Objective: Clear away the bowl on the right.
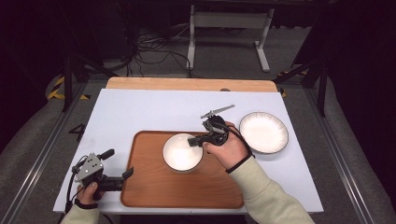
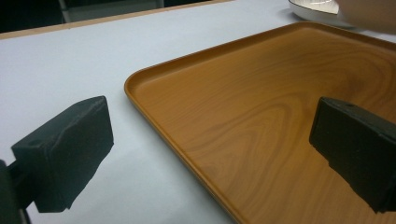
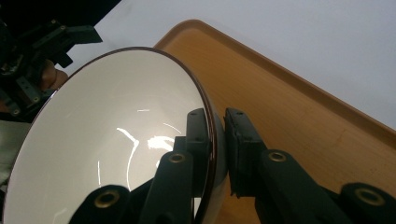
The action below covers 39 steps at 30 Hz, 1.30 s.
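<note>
Black jaws of the right gripper [image 3: 217,140] pinch the rim of a white bowl [image 3: 107,144], one jaw inside the rim and one outside against its dark edge. In the high view that bowl [image 1: 182,152] sits over the upper middle of a wooden tray [image 1: 154,186], with the right gripper [image 1: 195,140] reaching in from the bowl's right side and the right hand [image 1: 229,147] behind it. Whether the bowl rests on the tray or is lifted just off it I cannot tell.

The left gripper [image 2: 210,154] has its jaws wide apart with nothing between them, one over the pale worktop [image 2: 70,70] and the other over the tray's near left corner [image 2: 261,121]. From above, the left gripper [image 1: 123,179] lies at the tray's lower left edge, held by the left hand [image 1: 88,193].

A second, wider plate [image 1: 264,132] with a dark rim lies on the worktop [image 1: 140,112], just right of the tray and apart from it.
</note>
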{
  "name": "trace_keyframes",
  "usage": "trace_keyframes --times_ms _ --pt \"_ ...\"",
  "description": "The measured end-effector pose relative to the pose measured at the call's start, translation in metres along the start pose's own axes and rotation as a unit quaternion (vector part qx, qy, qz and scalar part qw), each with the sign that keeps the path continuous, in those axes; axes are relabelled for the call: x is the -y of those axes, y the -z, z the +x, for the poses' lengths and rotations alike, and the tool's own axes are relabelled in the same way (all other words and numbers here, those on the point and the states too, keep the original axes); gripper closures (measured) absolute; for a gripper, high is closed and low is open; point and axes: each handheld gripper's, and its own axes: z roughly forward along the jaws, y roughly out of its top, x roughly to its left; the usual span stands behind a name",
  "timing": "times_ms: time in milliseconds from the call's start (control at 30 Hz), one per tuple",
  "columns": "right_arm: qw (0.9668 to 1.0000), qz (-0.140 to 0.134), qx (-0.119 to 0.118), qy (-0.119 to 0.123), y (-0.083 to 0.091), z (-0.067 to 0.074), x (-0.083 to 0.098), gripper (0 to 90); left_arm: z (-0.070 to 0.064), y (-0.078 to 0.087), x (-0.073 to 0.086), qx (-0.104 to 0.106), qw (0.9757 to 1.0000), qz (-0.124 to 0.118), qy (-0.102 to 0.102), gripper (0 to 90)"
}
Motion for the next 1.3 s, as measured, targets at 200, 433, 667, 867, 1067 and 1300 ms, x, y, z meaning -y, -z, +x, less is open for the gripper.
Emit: trace_keyframes --times_ms 200,433,667,867,1067,1300 --pt "0.9999 0.01 0.004 -0.002 -0.011 -0.003 0.006 80.5 0.0 0.0 0.0 0.0 1.0 -0.002 0.0 0.4" --pt "0.9998 0.017 0.006 -0.006 -0.022 -0.006 0.011 80.5 0.0 0.0 0.0 -0.001 1.0 -0.001 0.0 0.5" --pt "0.9996 0.025 0.006 -0.013 -0.031 -0.01 0.016 80.4 0.0 0.0 0.0 -0.001 1.0 -0.001 0.0 0.5" --pt "0.9993 0.031 0.01 -0.02 -0.038 -0.016 0.019 80.4 0.0 0.0 0.0 0.0 1.0 -0.002 0.0 0.5" --pt "0.9991 0.034 0.01 -0.023 -0.041 -0.019 0.022 80.4 0.0 0.0 0.0 -0.001 1.0 0.0 0.0 0.4" --pt "0.999 0.036 0.015 -0.021 -0.043 -0.02 0.023 80.3 0.0 0.0 0.0 -0.001 1.0 0.0 0.0 0.5"
